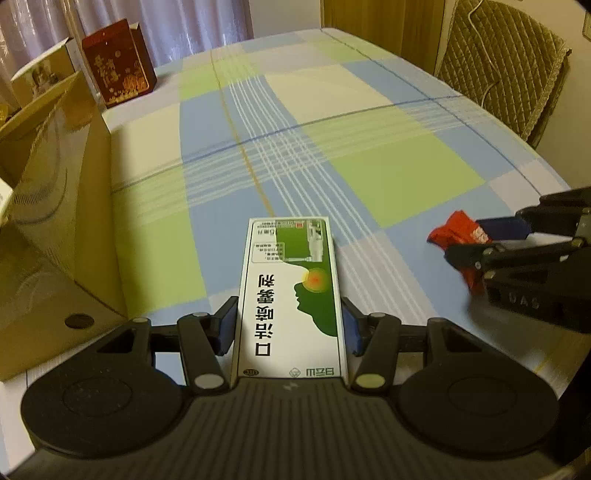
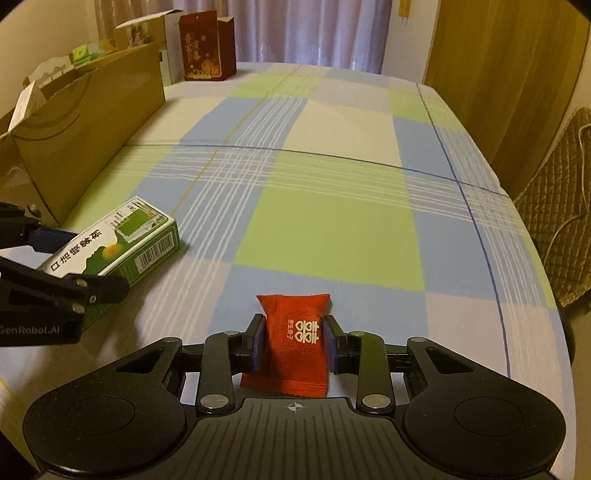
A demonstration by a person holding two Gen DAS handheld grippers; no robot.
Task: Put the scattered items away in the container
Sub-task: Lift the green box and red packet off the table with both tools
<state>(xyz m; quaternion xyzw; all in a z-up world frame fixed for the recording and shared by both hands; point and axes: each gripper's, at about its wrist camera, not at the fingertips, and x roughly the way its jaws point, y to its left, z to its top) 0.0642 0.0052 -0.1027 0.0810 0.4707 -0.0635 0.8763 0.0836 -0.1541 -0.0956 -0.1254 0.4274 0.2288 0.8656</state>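
A white and green medicine box [image 1: 290, 295] with black characters lies lengthwise between the fingers of my left gripper [image 1: 289, 325], which is shut on it just above the checked tablecloth. The same medicine box [image 2: 114, 242] shows in the right wrist view at the left, with the left gripper [image 2: 64, 258] around it. A red candy packet [image 2: 293, 343] with white characters sits between the blue pads of my right gripper [image 2: 294, 341], which is shut on it. In the left wrist view the packet [image 1: 458, 236] appears at the right, held by the right gripper [image 1: 476, 240]. The open cardboard box [image 1: 55, 206] stands to the left.
The cardboard box [image 2: 85, 133] holds several items. A dark red gift box [image 2: 207, 46] and a pale carton [image 2: 147, 33] stand at the table's far left. A quilted chair [image 1: 502, 62] stands beside the table's right edge. The tablecloth [image 2: 332, 166] stretches ahead.
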